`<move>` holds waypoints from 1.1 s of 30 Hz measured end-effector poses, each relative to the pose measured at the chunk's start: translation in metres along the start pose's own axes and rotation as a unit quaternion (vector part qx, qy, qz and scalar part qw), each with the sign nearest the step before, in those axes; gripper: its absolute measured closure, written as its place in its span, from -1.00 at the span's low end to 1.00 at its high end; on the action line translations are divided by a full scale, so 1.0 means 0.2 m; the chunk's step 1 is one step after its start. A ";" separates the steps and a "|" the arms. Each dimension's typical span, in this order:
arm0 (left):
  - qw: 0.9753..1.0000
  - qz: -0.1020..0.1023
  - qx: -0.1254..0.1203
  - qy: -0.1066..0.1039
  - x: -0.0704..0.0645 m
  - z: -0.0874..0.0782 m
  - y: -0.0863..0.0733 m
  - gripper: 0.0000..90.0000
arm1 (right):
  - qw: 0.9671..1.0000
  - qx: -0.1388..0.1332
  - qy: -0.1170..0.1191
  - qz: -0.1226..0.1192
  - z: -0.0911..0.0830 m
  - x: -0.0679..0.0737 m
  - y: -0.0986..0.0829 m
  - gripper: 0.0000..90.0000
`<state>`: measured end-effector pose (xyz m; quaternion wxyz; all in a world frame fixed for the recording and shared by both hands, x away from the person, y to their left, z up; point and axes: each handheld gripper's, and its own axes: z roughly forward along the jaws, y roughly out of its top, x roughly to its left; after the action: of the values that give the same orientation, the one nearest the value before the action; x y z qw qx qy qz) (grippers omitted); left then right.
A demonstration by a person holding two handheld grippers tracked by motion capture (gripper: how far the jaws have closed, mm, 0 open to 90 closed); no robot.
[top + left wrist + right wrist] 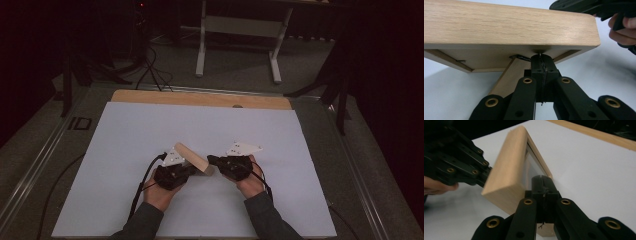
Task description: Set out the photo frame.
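Note:
A light wooden picture frame (192, 157) stands on edge on the white sheet, between my two grippers. My left gripper (192, 169) is at its near side. In the left gripper view its jaws are shut, with my left gripper (540, 56) touching the rim of the frame's (511, 27) back, beside the wooden prop leg (506, 80). My right gripper (210, 160) comes in from the right. In its own view my right gripper (541, 178) is shut, tips against the inner lip of the frame (509, 165) by the glass (532, 167).
The white sheet (200, 130) covers a wooden tabletop whose bare far edge (200, 98) shows. A white desk frame (201, 50) and floor cables (150, 70) lie beyond the table. Cables trail from both grippers toward the near edge.

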<state>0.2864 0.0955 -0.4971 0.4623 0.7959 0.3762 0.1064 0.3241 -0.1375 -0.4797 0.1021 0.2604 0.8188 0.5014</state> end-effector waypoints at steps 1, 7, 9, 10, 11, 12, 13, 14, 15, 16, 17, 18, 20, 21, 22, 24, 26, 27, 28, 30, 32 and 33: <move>1.000 0.000 0.000 0.000 0.00 0.00 0.00 0.99 | 1.000 0.001 0.000 0.004 0.01 0.00 -0.01 0.99; 1.000 -0.001 -0.001 0.002 0.00 0.00 0.00 0.99 | 1.000 0.012 -0.001 0.013 0.02 -0.02 -0.03 0.99; 1.000 -0.001 -0.001 0.003 0.01 0.00 0.00 0.99 | 1.000 0.017 -0.003 0.011 0.02 -0.02 -0.03 0.99; 1.000 -0.004 -0.002 0.006 0.01 0.00 0.00 0.99 | 0.999 0.029 -0.001 0.017 0.04 -0.03 -0.04 0.99; 1.000 -0.007 -0.002 0.008 0.02 -0.01 0.00 0.99 | 0.999 0.032 0.000 0.016 0.04 -0.03 -0.05 0.99; 1.000 -0.010 -0.003 0.011 0.02 -0.01 0.00 0.99 | 0.999 0.038 0.001 0.015 0.05 -0.03 -0.06 0.99; 1.000 -0.013 -0.004 0.014 0.03 -0.01 0.00 0.99 | 0.999 0.042 0.004 0.013 0.05 -0.03 -0.06 0.99; 1.000 -0.016 -0.003 0.016 0.04 -0.02 0.00 0.99 | 0.999 0.046 0.007 0.011 0.06 -0.02 -0.06 0.99; 1.000 -0.016 -0.003 0.016 0.04 -0.02 0.00 0.99 | 0.999 0.046 0.007 0.011 0.06 -0.02 -0.06 0.99; 1.000 -0.022 -0.005 0.019 0.05 -0.02 0.00 0.99 | 0.999 0.050 0.011 0.006 0.06 -0.02 -0.06 0.99; 0.999 -0.024 -0.006 0.023 0.07 -0.03 -0.01 0.99 | 0.998 0.056 0.017 -0.001 0.08 0.00 -0.06 0.99; 0.999 -0.027 -0.008 0.024 0.07 -0.03 -0.01 0.99 | 0.998 0.058 0.017 -0.006 0.09 0.02 -0.06 0.99; 0.999 -0.029 -0.009 0.026 0.08 -0.03 -0.01 0.99 | 0.998 0.064 0.020 -0.013 0.10 0.03 -0.07 0.99; 0.999 -0.029 -0.009 0.026 0.08 -0.03 -0.01 0.99 | 0.998 0.064 0.020 -0.013 0.10 0.03 -0.07 0.99; 0.999 -0.032 -0.011 0.025 0.09 -0.03 -0.01 0.99 | 0.998 0.065 0.022 -0.013 0.10 0.04 -0.07 0.99; 0.999 -0.035 -0.013 0.024 0.10 -0.03 -0.01 0.99 | 0.997 0.067 0.024 -0.016 0.11 0.04 -0.07 0.99; 0.999 -0.039 -0.015 0.025 0.11 -0.03 -0.01 0.99 | 0.997 0.068 0.026 -0.017 0.11 0.05 -0.07 0.99; 0.999 -0.039 -0.015 0.025 0.11 -0.03 -0.01 0.99 | 0.997 0.068 0.026 -0.017 0.11 0.05 -0.07 0.99; 0.999 -0.041 -0.015 0.025 0.11 -0.03 -0.01 0.99 | 0.997 0.067 0.029 -0.019 0.12 0.06 -0.07 0.99; 0.999 -0.042 -0.014 0.028 0.12 -0.03 -0.02 0.97 | 0.997 0.067 0.031 -0.020 0.12 0.06 -0.07 0.98; 0.999 -0.044 -0.014 0.028 0.12 -0.03 -0.02 0.96 | 0.997 0.066 0.030 -0.021 0.12 0.07 -0.07 0.96; 0.999 -0.044 -0.015 0.028 0.12 -0.03 -0.02 0.96 | 0.997 0.066 0.030 -0.021 0.12 0.07 -0.07 0.96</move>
<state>0.2985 0.1175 -0.5013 0.4675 0.7682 0.4224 0.1137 0.3186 -0.1168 -0.5023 0.0702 0.2338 0.8583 0.4514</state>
